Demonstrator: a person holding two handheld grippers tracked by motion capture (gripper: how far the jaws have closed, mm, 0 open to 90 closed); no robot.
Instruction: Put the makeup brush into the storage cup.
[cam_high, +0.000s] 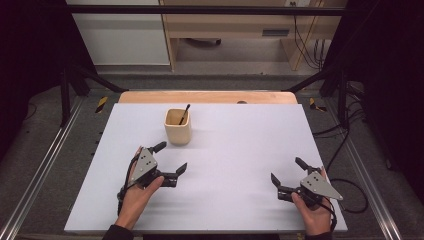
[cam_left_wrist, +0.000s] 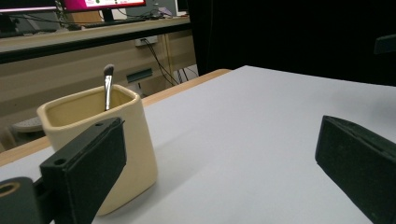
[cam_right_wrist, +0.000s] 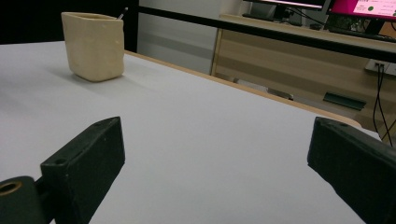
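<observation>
The cup (cam_high: 178, 127), cream and squarish, stands upright on the table (cam_high: 235, 150), toward the far edge and left of centre; from the table's middle it sits at about 11 o'clock. A brush (cam_high: 184, 114) stands in it, leaning against the far right corner, its dark tip poking above the rim toward 1 o'clock. In the left gripper view the cup (cam_left_wrist: 100, 140) fills the left side, partly behind the left-hand jaw, and the brush (cam_left_wrist: 108, 86) shows a silvery ferrule and a dark bristle head. The left gripper (cam_high: 171, 157) lies just beside the cup at its 6 o'clock, held in the person's left hand (cam_high: 137, 192); its jaws are spread wide with nothing between them, one tip near the cup's base, the other pointing toward 3 o'clock. I cannot tell whether that near tip touches the cup. The right gripper (cam_high: 286, 170) is well apart from the cup, at about 4 o'clock from it, near the table's front right corner, held in the right hand (cam_high: 314, 212). Its jaws also gape wide over bare tabletop. In the right gripper view the cup (cam_right_wrist: 94, 45) stands far off at 11 o'clock.
</observation>
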